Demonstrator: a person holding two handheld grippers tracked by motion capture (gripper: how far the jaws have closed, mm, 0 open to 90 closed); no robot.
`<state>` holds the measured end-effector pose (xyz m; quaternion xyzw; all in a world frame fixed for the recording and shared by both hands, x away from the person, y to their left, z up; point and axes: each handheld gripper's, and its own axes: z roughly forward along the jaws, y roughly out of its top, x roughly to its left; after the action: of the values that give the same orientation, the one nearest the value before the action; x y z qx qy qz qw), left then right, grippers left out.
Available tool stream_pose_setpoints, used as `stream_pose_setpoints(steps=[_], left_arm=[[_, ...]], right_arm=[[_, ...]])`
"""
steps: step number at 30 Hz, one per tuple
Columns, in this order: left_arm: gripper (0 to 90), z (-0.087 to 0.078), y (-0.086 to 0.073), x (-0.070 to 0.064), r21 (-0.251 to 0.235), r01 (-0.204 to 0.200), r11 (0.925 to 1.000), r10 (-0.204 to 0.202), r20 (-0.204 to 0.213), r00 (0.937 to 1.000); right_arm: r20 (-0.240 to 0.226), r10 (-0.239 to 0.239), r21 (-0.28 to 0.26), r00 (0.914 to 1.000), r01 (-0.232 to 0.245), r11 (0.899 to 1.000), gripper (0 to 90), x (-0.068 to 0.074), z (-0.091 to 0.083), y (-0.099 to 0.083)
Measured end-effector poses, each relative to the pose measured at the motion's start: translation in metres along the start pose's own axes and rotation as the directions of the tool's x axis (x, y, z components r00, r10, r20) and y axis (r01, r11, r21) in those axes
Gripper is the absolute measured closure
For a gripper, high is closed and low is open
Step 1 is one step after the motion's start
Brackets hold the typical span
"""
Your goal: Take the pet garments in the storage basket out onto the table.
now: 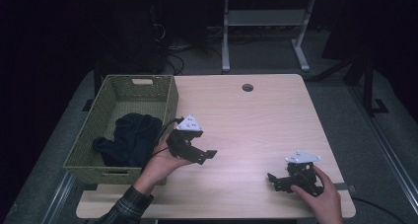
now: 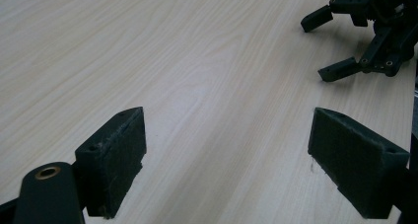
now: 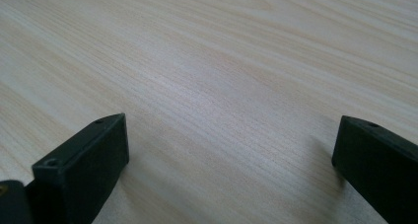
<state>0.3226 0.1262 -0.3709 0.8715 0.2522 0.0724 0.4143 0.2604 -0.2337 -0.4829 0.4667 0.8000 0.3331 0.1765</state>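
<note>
Overhead, the left claw (image 1: 199, 152) hangs just beside the woven basket (image 1: 170, 98), its jaws spread and empty, while the right claw (image 1: 277, 179) sits low near the front right of the wooden surface (image 1: 256, 120), also spread. Dark cloth (image 1: 129, 137) lies inside the basket. Along the left claw (image 2: 226, 160), bare wood shows between parted jaws, the right claw (image 2: 340, 46) beyond. Along the right claw (image 3: 231, 169), parted jaws frame bare wood.
</note>
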Motion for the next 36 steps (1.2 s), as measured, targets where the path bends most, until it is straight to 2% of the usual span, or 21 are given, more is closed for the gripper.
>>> stream_pose_setpoints(steps=[11,27,36], left_arm=[[13.5,-0.014,0.008,0.009,-0.013,0.006,0.9999,-0.005,0.019,0.9998],[14.1,-0.039,0.005,0.024,-0.029,0.029,0.9992,-0.030,-0.020,0.9994],[14.1,-0.053,-0.001,0.035,-0.042,0.059,0.9974,-0.061,-0.053,0.9967]], right_arm=[[0.000,0.000,0.000,1.0000,0.000,1.000,0.4,0.000,0.000,0.000],[-0.001,0.000,0.000,1.0000,0.000,1.000,0.5,0.000,0.000,0.000],[-0.001,0.000,0.000,1.0000,0.000,1.000,0.5,0.000,0.000,0.000]])
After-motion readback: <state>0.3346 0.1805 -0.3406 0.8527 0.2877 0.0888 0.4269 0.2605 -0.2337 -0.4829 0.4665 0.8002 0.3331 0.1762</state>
